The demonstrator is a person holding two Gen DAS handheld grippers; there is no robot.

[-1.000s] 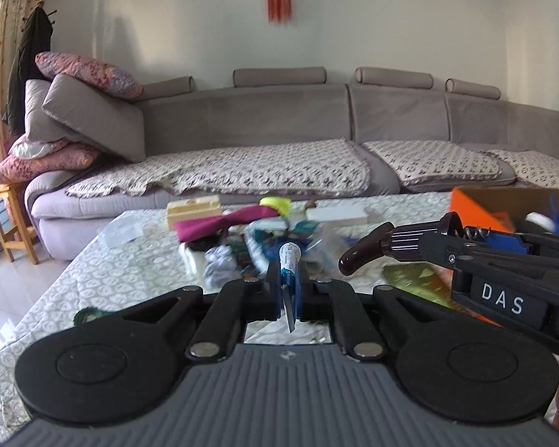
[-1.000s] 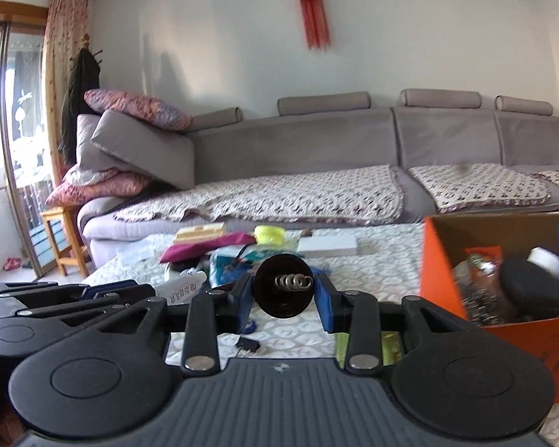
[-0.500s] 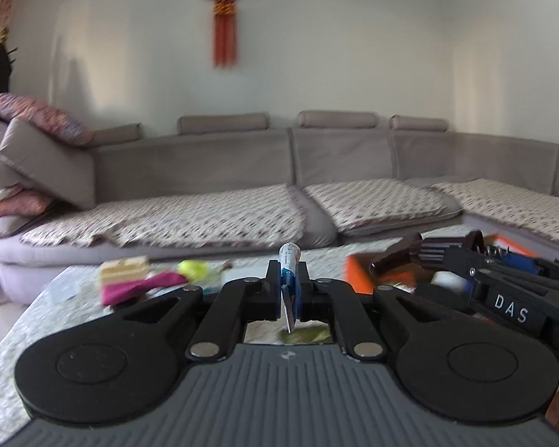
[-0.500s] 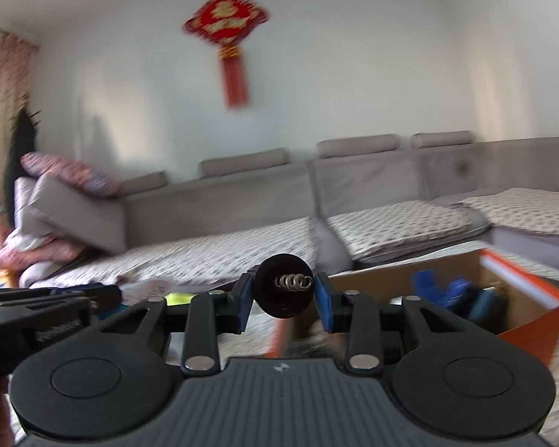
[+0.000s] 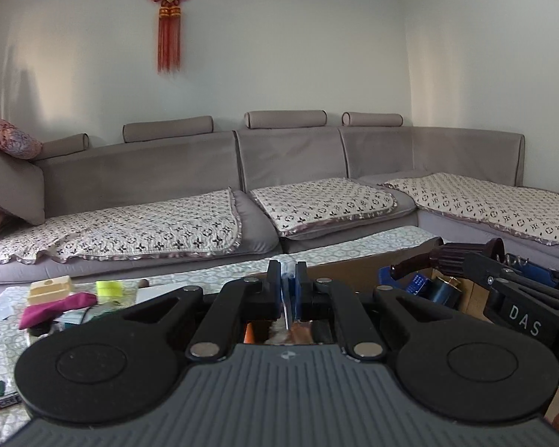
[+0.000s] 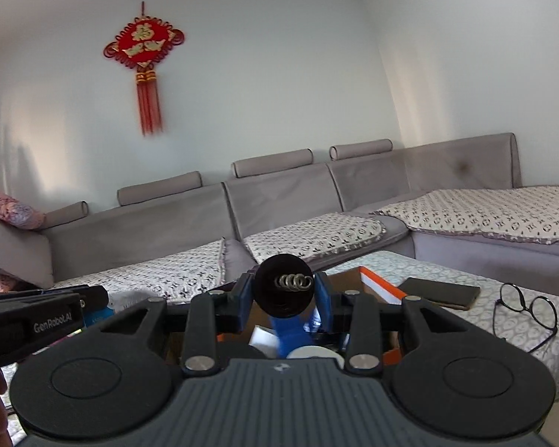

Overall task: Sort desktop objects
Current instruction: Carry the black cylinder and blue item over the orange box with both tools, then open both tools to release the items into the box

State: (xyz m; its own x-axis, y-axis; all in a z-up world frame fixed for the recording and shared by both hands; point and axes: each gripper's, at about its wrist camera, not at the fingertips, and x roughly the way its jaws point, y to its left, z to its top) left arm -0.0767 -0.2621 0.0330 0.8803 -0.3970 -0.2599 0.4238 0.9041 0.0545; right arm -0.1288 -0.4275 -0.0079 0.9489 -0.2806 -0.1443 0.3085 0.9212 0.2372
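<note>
A grey sectional sofa [image 5: 242, 186] with patterned covers lines the white wall behind a low table [image 6: 421, 272] under a pale patterned cloth. A red knot ornament [image 6: 143, 48] hangs on the wall. An open cardboard box [image 6: 376, 285] with an orange rim stands on the table, directly below and ahead of both grippers.

**Risks**
- Early release: the box rim lies just under the fingertips. If either gripper opens before its item is over the box interior, the item is likely to strike the rim and fall onto the table.
- Collision: the two grippers are close side by side. A sideways drift of either hand can knock one tool against the other and loosen a hold.
- Rolling: the corkscrew is gripped across a rounded body and could twist in the pads if it bumps the box wall.
- Bystanders: a pair of glasses [image 6: 525, 311] and a phone [image 6: 441, 292] lie near the table's right edge, just beside the box. A wide swing can sweep them off.

**Held items**
- The left gripper [image 5: 287, 290] is almost fully closed on a small tube [image 5: 289, 279]. The tube is thin, flattened, blue and white, and stands roughly upright between the pads.
- The right gripper [image 6: 284, 292] is partly closed on a corkscrew [image 6: 282, 286]. The corkscrew has a dark reddish-brown ribbed handle and a metal spiral, seen end-on.

**Remaining items**
Unsorted objects stay grouped toward the table's left edge, including a magenta cloth [image 5: 57, 303] and a yellow-green piece [image 5: 109, 288].
</note>
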